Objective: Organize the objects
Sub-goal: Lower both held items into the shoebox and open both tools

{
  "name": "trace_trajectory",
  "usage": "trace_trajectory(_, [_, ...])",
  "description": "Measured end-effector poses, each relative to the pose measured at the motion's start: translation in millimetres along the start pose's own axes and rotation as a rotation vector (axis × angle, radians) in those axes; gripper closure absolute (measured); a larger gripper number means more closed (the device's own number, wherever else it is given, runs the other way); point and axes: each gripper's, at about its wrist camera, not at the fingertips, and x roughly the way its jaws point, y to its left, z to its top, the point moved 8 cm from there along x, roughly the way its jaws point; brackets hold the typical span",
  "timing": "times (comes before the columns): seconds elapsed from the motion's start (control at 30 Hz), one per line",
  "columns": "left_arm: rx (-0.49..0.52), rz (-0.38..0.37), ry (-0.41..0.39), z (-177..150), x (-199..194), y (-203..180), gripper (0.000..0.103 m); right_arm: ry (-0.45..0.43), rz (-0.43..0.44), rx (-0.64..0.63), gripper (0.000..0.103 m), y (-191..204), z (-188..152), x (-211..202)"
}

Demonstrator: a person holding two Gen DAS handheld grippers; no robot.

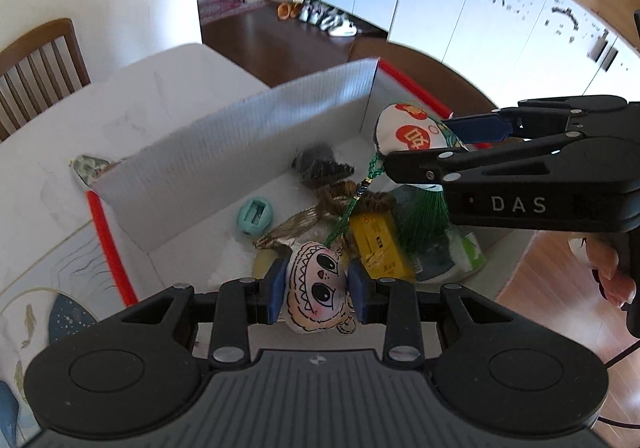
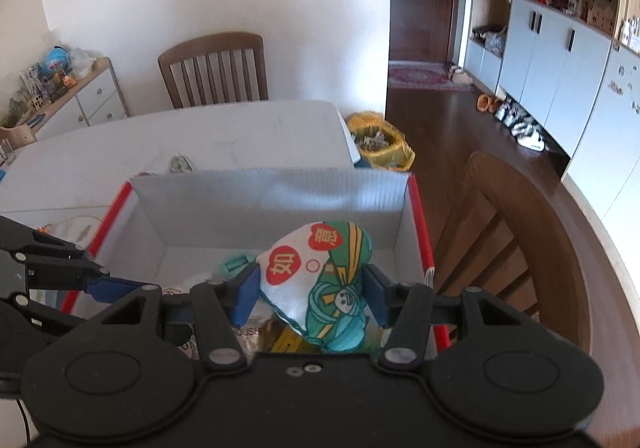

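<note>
My left gripper (image 1: pixel 318 288) is shut on a small flat cloth doll face (image 1: pixel 320 280) with big black eyes, held over the near end of a white corrugated box (image 1: pixel 240 136) with red edges. My right gripper (image 1: pixel 432 146) comes in from the right, shut on a white sachet (image 1: pixel 412 132) with red circles; its green tassel (image 1: pixel 424 220) hangs into the box. In the right wrist view that gripper (image 2: pixel 314 290) squeezes the sachet (image 2: pixel 320 276) above the box (image 2: pixel 272 200), and the left gripper's fingers (image 2: pixel 112 286) show at the left.
In the box lie a teal round item (image 1: pixel 255 217), a yellow pack (image 1: pixel 378 244), a dark packet (image 1: pixel 320 164) and a gold piece (image 1: pixel 296 226). A small patterned pouch (image 2: pixel 180 164) lies on the white table (image 2: pixel 200 136) beyond it. Wooden chairs (image 2: pixel 216 68) (image 2: pixel 520 240) flank the table, with a yellow-lined bin (image 2: pixel 380 144) past its corner.
</note>
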Motion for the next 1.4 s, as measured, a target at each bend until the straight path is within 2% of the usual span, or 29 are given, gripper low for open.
trace_trajectory(0.3, [0.002, 0.011, 0.048, -6, 18, 1, 0.071, 0.069, -0.001, -0.014, 0.048, -5, -11, 33])
trace_trajectory(0.53, [0.010, 0.018, 0.077, -12, 26, 3, 0.071, 0.095, 0.001, -0.026, 0.048, -2, -14, 43])
trace_trajectory(0.7, [0.014, 0.022, 0.096, -15, 31, 1, 0.071, 0.100, -0.003, -0.034, 0.048, -1, -12, 45])
trace_trajectory(1.0, [0.022, 0.038, 0.104, -18, 33, 1, 0.070, 0.072, -0.024, -0.047, 0.040, 0, -9, 38])
trace_trajectory(1.17, [0.013, 0.037, 0.088, -17, 30, 1, 0.057, 0.064, -0.024, -0.026, 0.039, -1, -8, 31])
trace_trajectory(1.4, [0.016, 0.026, 0.058, -16, 16, 2, 0.056, 0.040, -0.020, -0.001, 0.038, 0, -6, 17])
